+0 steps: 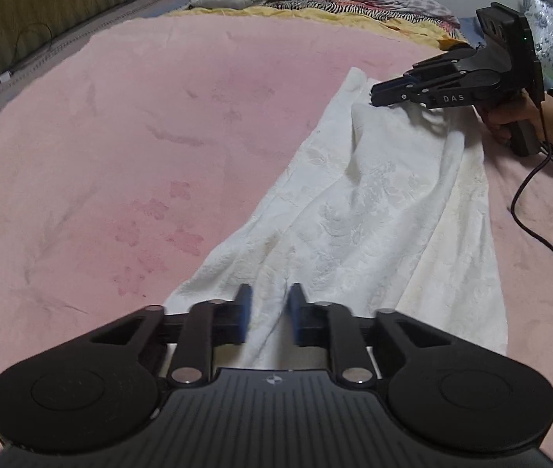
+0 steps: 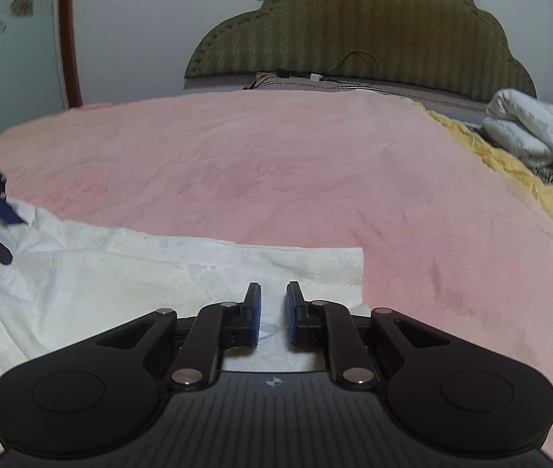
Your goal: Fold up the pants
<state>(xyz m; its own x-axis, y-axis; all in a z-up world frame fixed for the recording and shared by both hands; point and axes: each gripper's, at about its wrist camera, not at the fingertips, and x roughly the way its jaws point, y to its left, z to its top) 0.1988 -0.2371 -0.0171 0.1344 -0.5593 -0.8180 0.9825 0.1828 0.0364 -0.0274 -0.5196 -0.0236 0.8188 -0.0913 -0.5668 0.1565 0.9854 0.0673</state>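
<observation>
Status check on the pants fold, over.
Left gripper shut on white pants, right gripper pinching the opposite end. Pants lie long on pink blanket. Nothing in the way.

Each camera sits on its own claw and looks forward and down, close over the bed [image 1: 120, 136]. The left one faces along the white pants [image 1: 354, 214]. The right one faces the headboard [image 2: 354, 27]. Both see the pants and pink blanket [image 2: 276, 163].

White pants [image 1: 358, 210] on pink blanket [image 1: 120, 136] (bunched), left gripper [image 1: 268, 314] jaws pinching fabric
</observation>
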